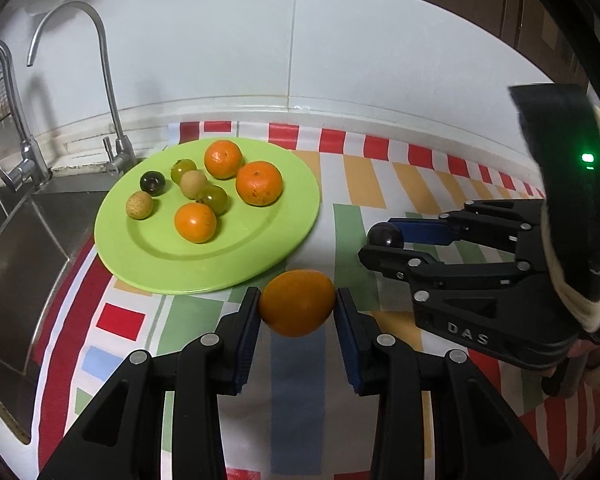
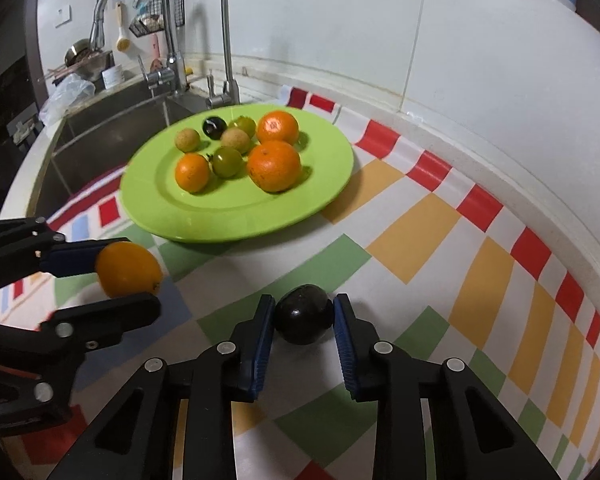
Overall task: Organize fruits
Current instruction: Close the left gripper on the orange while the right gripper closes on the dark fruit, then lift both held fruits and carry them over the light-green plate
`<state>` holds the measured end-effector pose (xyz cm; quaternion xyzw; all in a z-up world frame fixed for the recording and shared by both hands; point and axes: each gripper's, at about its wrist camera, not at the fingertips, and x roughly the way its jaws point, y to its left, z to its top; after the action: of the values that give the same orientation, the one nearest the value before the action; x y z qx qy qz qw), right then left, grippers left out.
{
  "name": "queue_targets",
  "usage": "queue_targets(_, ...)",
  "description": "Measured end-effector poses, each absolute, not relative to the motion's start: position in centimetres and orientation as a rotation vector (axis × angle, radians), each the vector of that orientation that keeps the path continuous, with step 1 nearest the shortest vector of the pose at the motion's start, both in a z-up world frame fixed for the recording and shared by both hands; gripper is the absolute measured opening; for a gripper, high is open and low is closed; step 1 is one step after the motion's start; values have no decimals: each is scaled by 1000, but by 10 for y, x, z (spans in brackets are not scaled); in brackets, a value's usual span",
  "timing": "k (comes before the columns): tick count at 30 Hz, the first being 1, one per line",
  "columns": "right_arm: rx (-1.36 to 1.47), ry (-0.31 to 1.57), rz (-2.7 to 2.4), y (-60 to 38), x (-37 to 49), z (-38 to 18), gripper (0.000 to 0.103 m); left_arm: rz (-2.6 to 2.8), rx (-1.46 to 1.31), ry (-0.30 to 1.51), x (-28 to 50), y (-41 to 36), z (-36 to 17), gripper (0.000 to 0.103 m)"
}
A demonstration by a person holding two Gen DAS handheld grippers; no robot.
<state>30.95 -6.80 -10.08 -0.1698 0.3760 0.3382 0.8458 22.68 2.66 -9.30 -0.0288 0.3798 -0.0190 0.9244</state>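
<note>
1. Gripping an orange fruit (image 1: 297, 303), the left gripper (image 1: 297, 312) has its jaws pinching it from both sides, just short of the green plate (image 1: 148, 248).
2. The right gripper (image 2: 304, 316) has its jaws pressed onto a dark plum (image 2: 304, 314), low over the chequered surface (image 2: 420, 232).
3. The plate carries three oranges, two green fruits, two tan ones and a dark one.
4. A sink (image 1: 16, 248) and a tap (image 1: 112, 120) stand beyond the plate.
</note>
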Motion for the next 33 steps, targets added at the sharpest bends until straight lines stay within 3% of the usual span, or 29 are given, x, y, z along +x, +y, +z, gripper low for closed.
queue_targets(33,-117,652,588,-31,224,-17,31,-76,-38,612,174,99,-31,36)
